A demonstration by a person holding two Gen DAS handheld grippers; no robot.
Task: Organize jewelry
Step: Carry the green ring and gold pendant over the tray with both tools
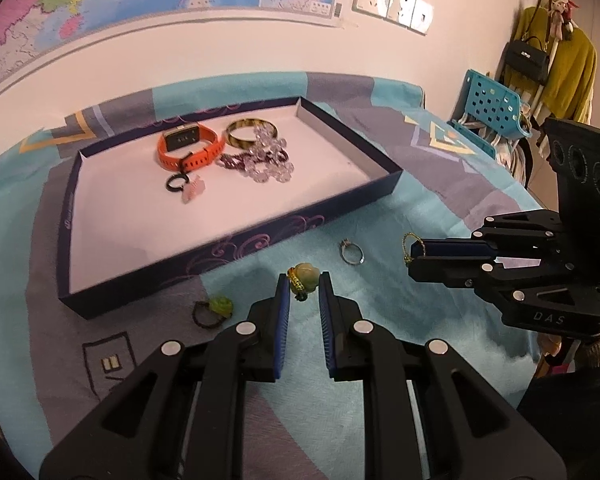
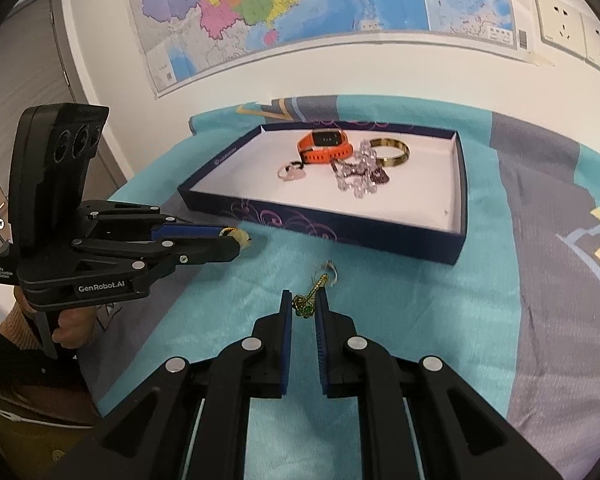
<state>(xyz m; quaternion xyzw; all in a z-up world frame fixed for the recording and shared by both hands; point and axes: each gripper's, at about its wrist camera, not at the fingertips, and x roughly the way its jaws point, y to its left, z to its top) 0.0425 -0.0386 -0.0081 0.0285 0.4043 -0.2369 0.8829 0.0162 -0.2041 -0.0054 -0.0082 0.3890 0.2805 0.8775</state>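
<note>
Presently, the pale bead charm (image 1: 303, 280) is pinched by the left gripper (image 1: 304, 286), and the thin gold chain (image 2: 306, 300) by the right gripper (image 2: 305, 304); either could be dropped short of the tray (image 1: 204, 258).

Both grippers (image 1: 305, 286) (image 2: 303, 304) clamped, tilted downward.

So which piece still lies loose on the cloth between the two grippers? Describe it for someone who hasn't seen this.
Start at the dark tray on the teal cloth. In front of its near wall, lying free between the grippers, is a thin silver ring. Unlike the green knot ring further left, it is bare metal with a small raised setting.
</note>
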